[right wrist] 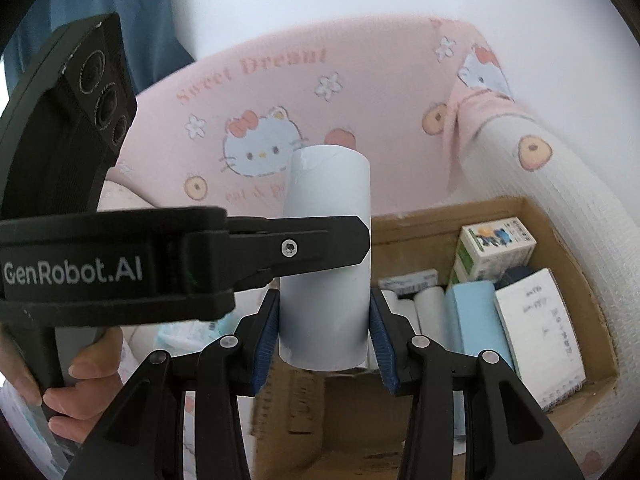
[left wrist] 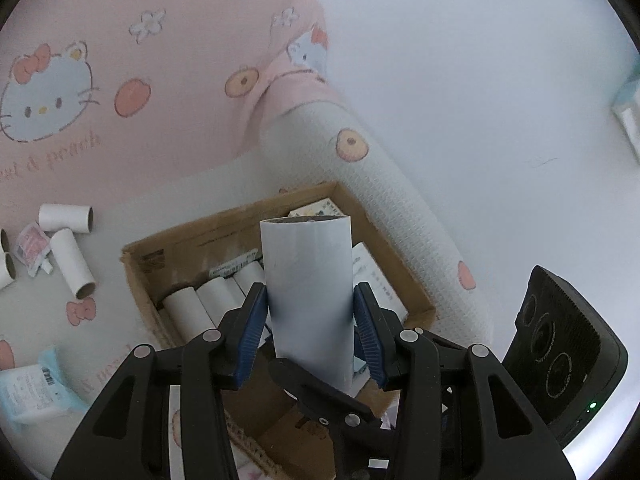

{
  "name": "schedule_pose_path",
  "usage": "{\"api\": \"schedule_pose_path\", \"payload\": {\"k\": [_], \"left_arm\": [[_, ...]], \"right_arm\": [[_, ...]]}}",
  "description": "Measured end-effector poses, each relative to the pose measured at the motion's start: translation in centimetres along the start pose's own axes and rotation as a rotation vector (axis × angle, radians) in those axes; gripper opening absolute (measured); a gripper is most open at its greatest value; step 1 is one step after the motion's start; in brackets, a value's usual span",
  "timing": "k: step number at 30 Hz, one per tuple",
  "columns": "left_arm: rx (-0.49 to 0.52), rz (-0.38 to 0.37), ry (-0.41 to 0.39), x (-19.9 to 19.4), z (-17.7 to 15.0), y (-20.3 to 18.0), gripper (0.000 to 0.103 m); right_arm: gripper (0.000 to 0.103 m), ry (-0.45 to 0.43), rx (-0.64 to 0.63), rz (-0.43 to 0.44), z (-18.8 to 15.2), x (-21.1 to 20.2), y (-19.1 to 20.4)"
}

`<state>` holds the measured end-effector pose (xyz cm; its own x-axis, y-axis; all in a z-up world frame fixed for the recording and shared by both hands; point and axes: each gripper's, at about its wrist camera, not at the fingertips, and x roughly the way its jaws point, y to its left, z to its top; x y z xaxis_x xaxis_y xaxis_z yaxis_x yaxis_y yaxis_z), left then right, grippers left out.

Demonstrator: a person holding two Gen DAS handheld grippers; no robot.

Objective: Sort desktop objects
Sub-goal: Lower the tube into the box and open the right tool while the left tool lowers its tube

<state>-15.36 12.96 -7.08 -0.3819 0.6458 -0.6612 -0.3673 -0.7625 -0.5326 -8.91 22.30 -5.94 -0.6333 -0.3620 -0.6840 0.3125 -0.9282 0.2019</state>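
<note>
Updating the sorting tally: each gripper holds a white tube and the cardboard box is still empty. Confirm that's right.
Not empty. The cardboard box already holds white tubes, a notepad and small cartons, as the right wrist view shows. Each gripper does hold a white tube.

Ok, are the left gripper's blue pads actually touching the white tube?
Touching. In the left wrist view both blue pads of the left gripper press flat against the sides of the white tube, no gap on either side.

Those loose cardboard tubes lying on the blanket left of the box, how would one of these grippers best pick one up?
Take a lying tube across its middle, coming from above, with the fingers either side of its round wall. It lies flat, its ends open and its sides clear. The held tube is pinched the same way.
</note>
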Motion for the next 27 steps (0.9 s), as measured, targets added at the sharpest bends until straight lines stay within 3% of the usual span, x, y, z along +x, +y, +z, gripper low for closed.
{"api": "schedule_pose_path", "payload": {"k": [7, 17, 20, 23, 27], "left_arm": [[-0.053, 0.0, 0.017, 2.6, 0.9, 0.4, 0.048], [-0.112, 0.028, 0.111, 6.7, 1.2, 1.3, 0.048], [-0.139, 0.009, 0.145, 7.6, 1.3, 1.7, 0.048], [-0.176, 0.081, 0.191, 9.0, 1.4, 2.5, 0.048], [-0.255, 0.065, 0.249, 10.8, 1.1, 4.4, 0.048]], "right_arm": [[0.041, 0.061, 0.049, 0.004, 0.6, 1.7, -2.8], [0.041, 0.179, 0.036, -0.041, 0.4, 5.1, -4.7], [0.041, 0.188, 0.057, -0.048, 0.3, 5.2, -5.5], [0.042, 0.159, 0.054, -0.066, 0.3, 4.6, -6.0], [0.042, 0.13, 0.033, -0.177, 0.5, 3.2, -6.9]]}}
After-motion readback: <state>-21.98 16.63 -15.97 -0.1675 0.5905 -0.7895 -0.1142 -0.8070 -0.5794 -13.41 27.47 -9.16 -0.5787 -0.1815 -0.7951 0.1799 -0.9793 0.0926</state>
